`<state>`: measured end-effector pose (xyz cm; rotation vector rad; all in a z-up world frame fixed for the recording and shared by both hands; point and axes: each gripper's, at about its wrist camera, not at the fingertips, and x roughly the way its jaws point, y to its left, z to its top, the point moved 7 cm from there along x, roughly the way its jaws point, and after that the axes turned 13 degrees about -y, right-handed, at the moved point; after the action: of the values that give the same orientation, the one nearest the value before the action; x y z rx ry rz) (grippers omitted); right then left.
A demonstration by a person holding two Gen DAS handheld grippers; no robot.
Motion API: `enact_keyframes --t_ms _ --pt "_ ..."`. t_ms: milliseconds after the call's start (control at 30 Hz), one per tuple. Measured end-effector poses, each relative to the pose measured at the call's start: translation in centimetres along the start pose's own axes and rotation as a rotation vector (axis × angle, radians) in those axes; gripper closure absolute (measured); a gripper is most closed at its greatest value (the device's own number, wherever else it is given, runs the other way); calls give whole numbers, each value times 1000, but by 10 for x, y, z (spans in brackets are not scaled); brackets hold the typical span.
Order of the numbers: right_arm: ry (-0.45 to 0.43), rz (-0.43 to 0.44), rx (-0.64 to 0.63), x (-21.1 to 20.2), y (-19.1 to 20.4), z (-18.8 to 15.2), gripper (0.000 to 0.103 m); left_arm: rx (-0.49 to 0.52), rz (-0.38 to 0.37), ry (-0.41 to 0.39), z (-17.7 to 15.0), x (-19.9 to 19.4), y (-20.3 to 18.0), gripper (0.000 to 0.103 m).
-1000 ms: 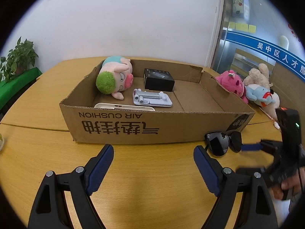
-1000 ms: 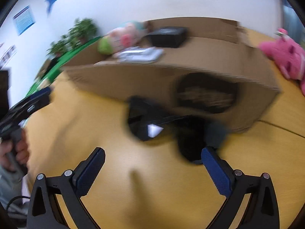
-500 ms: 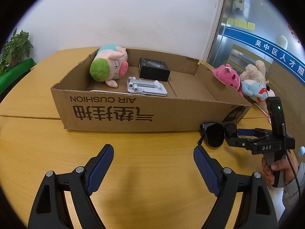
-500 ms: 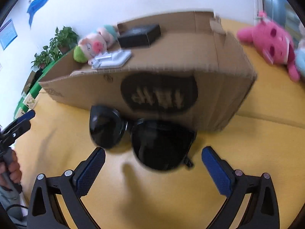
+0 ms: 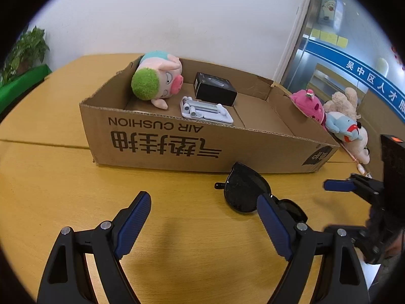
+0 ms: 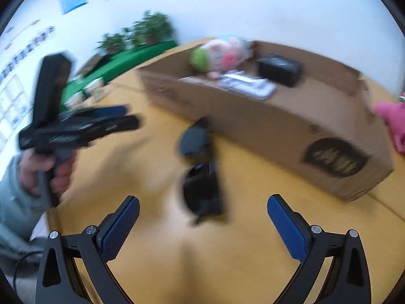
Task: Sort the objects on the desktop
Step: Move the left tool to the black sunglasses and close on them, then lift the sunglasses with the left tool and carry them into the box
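One pair black sunglasses [image 5: 249, 195] flat on desk [image 5: 50, 177], centre-right of left wrist frame, just before cardboard box [image 5: 177, 149] front wall. Box holds pig plush [image 5: 158, 79], black case [image 5: 215, 92], white holder [image 5: 206, 111]. Left gripper [image 5: 203, 215] fingers spread, nothing between. Right gripper [image 6: 202, 220] fingers spread, hovering over sunglasses; view blurred.

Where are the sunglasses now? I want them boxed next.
The sunglasses lie on the table outside the cardboard box, just before its front wall near the right corner in the left wrist view, partly behind the left gripper's right finger.
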<state>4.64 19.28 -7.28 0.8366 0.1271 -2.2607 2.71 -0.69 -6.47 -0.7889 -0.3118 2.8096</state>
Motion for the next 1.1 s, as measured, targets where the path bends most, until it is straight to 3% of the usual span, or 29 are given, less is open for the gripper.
enact_keyframes --t_ms 133,233,267,333,433,467,567,633,933,1100 --pt "43 26 52 30 -2 1 4 -70 -60 40 -3 8 -4 17" --pt "65 46 33 43 15 -11 13 -127 -110 89 -5 18 -8 18" --pt "83 34 24 51 22 -18 23 -157 -133 115 -8 24 -10 18" --pt "83 -17 -12 53 30 -25 29 -202 -165 156 -14 33 -14 20" --pt "96 -67 -18 47 39 -28 48 -250 -215 229 -27 46 -27 27" --pt "96 -86 -20 44 40 -30 54 -251 -231 254 -34 50 -34 34" --pt "89 -109 16 41 44 -32 58 -233 -288 275 -43 50 -53 43" --pt "69 -97 83 36 46 -34 63 -245 -316 308 -49 51 -62 60" --pt "6 -87 165 37 52 -37 67 -263 -295 288 -47 43 -59 69" --pt "-14 -83 174 30 55 -35 69 -253 -312 252 -32 35 -65 83"
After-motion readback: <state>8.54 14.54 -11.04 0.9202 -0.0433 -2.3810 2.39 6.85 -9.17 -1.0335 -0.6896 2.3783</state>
